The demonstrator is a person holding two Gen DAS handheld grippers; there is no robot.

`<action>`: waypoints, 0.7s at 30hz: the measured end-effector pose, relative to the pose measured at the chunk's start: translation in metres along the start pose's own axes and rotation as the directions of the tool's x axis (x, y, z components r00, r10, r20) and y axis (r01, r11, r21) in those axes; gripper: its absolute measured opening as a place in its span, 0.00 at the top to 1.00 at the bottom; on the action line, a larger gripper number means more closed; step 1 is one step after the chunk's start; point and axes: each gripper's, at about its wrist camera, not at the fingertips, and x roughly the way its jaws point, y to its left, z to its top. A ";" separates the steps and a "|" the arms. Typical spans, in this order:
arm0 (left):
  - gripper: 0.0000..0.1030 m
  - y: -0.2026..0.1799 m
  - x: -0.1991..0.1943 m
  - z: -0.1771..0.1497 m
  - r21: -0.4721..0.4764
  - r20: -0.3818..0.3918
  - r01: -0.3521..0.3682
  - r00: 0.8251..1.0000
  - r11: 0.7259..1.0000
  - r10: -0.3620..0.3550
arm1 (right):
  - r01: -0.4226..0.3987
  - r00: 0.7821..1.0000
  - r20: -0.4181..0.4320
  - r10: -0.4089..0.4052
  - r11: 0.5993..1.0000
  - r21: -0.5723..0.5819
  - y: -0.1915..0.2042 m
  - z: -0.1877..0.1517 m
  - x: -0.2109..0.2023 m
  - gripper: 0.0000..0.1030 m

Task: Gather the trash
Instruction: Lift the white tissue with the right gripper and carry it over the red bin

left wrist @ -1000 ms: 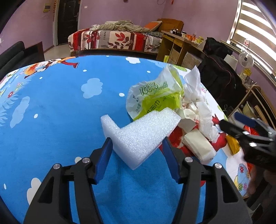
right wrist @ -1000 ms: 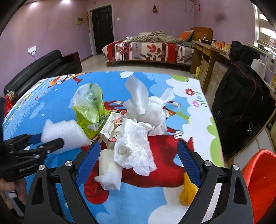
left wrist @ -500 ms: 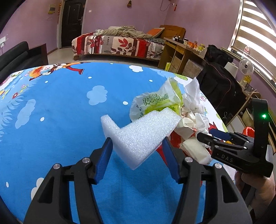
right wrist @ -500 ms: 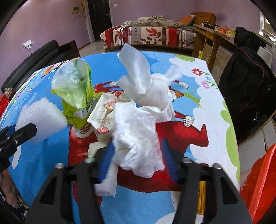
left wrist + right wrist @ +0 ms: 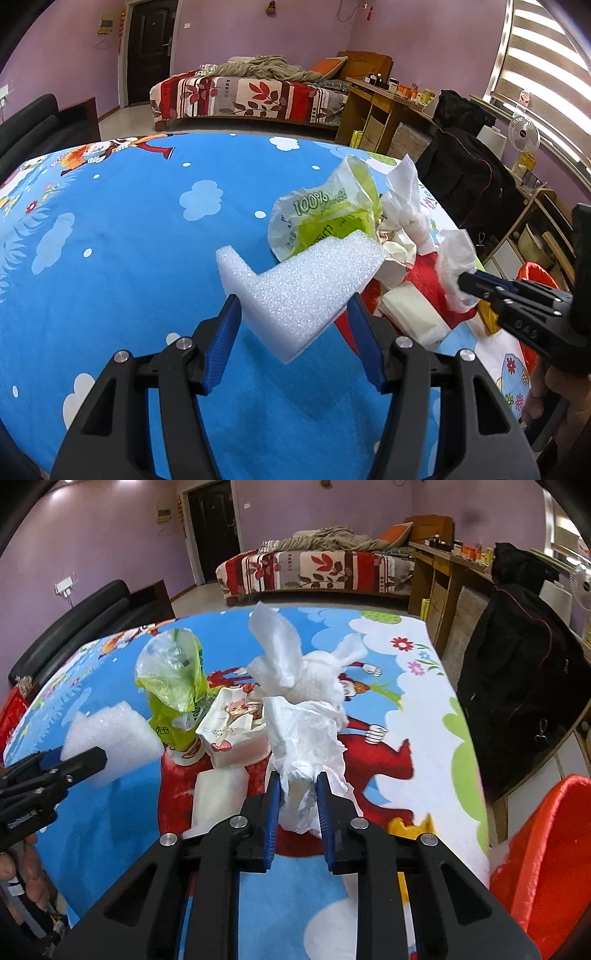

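The left gripper (image 5: 293, 317) fingers grasp a white foam block (image 5: 299, 291). The right gripper (image 5: 297, 797) fingers are clenched on a crumpled tissue (image 5: 306, 738). Just beyond both lie the green wrapper (image 5: 325, 218) and remaining trash on the bench (image 5: 129, 240).

This is a lived-in bedroom in a home. At twelve o'clock stands a bed (image 5: 243, 96) with a red leaf-print cover and rumpled blanket, beside a dark door (image 5: 147, 51). Lilac walls surround it. A black sofa (image 5: 33, 125) sits at nine o'clock, a cluttered wooden desk (image 5: 388, 107) and a small fan (image 5: 522, 134) under the window blinds (image 5: 543, 70) at two o'clock.
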 end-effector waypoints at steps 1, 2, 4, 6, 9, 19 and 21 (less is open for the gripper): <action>0.44 -0.002 0.000 -0.001 0.006 0.000 -0.001 1.000 1.000 0.001 | 0.002 1.000 0.007 -0.002 1.000 0.003 -0.003 -0.001 -0.004 0.80; 0.44 -0.004 -0.001 -0.002 0.010 0.002 -0.001 1.000 1.000 0.001 | 0.002 1.000 0.013 -0.002 1.000 0.006 -0.004 -0.002 -0.007 0.80; 0.44 -0.007 -0.002 -0.005 0.016 0.006 -0.007 1.000 1.000 0.006 | 0.002 1.000 0.028 -0.002 1.000 0.010 -0.008 -0.004 -0.016 0.80; 0.44 -0.011 -0.005 -0.008 0.023 0.013 -0.016 1.000 1.000 0.016 | 0.011 0.999 0.044 -0.011 1.000 0.004 -0.009 -0.006 -0.024 0.80; 0.44 -0.014 -0.008 -0.013 0.019 0.026 -0.033 0.999 0.999 0.032 | 0.027 0.997 0.066 -0.026 1.000 -0.007 -0.010 -0.009 -0.036 0.80; 0.44 0.004 -0.019 -0.018 -0.056 0.064 -0.089 0.994 0.994 0.092 | 0.053 0.991 0.125 -0.051 0.998 -0.016 -0.018 -0.026 -0.073 0.80; 0.44 0.008 -0.020 -0.017 -0.067 0.062 -0.090 0.994 0.994 0.095 | 0.055 0.990 0.133 -0.054 0.998 -0.009 -0.022 -0.028 -0.080 0.80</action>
